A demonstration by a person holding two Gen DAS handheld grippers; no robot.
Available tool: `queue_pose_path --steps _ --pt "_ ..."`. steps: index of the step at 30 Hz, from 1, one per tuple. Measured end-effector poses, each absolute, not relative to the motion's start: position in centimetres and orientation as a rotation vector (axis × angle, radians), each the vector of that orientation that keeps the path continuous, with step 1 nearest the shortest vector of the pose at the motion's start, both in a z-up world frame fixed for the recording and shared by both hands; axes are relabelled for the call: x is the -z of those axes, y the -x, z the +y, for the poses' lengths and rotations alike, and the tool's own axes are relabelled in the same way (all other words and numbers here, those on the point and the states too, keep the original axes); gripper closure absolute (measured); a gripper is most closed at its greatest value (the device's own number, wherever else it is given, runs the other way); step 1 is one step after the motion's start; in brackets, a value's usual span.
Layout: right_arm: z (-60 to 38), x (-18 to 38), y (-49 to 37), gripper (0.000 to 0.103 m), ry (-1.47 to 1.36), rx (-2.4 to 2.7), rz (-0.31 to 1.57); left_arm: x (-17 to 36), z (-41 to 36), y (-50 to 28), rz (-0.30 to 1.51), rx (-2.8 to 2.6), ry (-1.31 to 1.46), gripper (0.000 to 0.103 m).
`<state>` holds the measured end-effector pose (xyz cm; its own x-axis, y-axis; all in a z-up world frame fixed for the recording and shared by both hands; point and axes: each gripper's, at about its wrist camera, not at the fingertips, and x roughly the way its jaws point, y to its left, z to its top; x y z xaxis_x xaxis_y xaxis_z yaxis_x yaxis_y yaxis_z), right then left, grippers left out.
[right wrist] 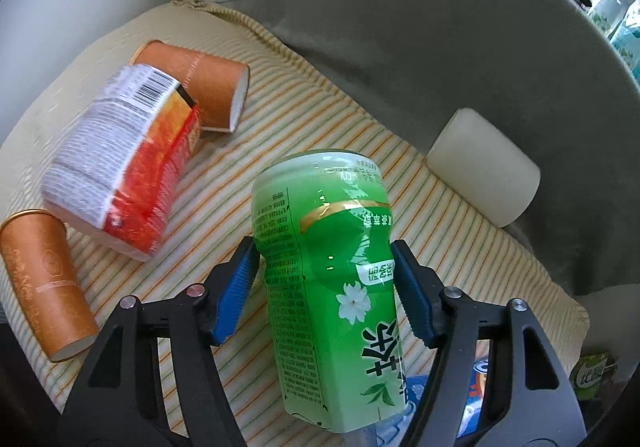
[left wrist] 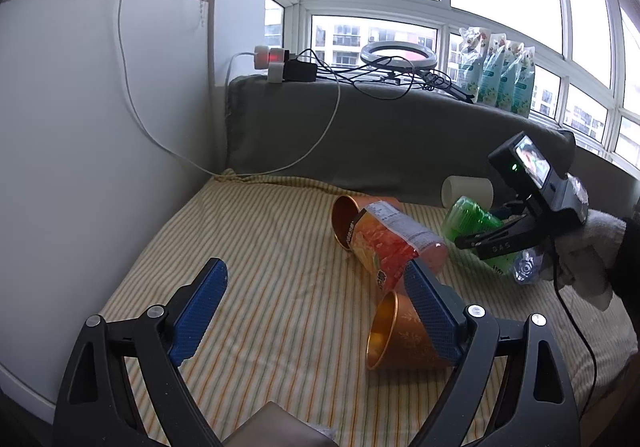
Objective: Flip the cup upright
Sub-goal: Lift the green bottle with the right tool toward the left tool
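Several cups lie on their sides on a striped cushion [left wrist: 256, 287]. My right gripper [right wrist: 324, 287] is shut on a green tea-label cup [right wrist: 332, 287], its blue pads pressing both sides; it also shows in the left wrist view [left wrist: 472, 223]. My left gripper [left wrist: 312, 311] is open and empty, its right finger [left wrist: 430, 307] next to a gold-orange paper cup [left wrist: 400, 339] lying with its mouth to the left. A red-orange labelled cup [left wrist: 384, 243] lies beyond it. Another orange paper cup [left wrist: 352, 215] lies behind that.
A white cup [left wrist: 468, 189] lies by the grey backrest [left wrist: 400, 135]. A white wall stands at left. Cables, a charger and a ring light [left wrist: 396, 55] sit on the window ledge. The right gripper's body [left wrist: 532, 191] and a gloved hand are at right.
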<state>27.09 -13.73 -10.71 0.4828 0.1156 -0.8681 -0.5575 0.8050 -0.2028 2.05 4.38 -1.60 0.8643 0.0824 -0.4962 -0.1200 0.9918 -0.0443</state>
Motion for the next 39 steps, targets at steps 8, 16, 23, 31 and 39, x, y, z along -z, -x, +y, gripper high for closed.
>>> queue_pose_path --steps 8,16,23,31,39 --pt "-14.0 7.3 -23.9 0.034 0.497 -0.485 0.920 1.5 4.1 -1.8 0.547 -0.072 0.086 0.013" --pt "-13.9 5.3 -18.5 0.034 0.535 -0.586 0.885 1.5 2.8 -1.3 0.568 -0.007 0.067 0.013" --pt "-13.4 5.5 -13.6 0.034 0.611 -0.750 0.893 1.4 1.1 -1.0 0.581 0.051 0.010 0.013" --pt "-14.0 9.0 -11.3 0.034 0.691 -0.788 0.966 1.5 -0.8 -1.3 0.627 0.134 -0.039 0.013" --pt "-14.6 10.1 -11.0 0.033 0.696 -0.767 0.974 1.8 -2.0 -2.1 0.691 0.200 -0.100 0.013"
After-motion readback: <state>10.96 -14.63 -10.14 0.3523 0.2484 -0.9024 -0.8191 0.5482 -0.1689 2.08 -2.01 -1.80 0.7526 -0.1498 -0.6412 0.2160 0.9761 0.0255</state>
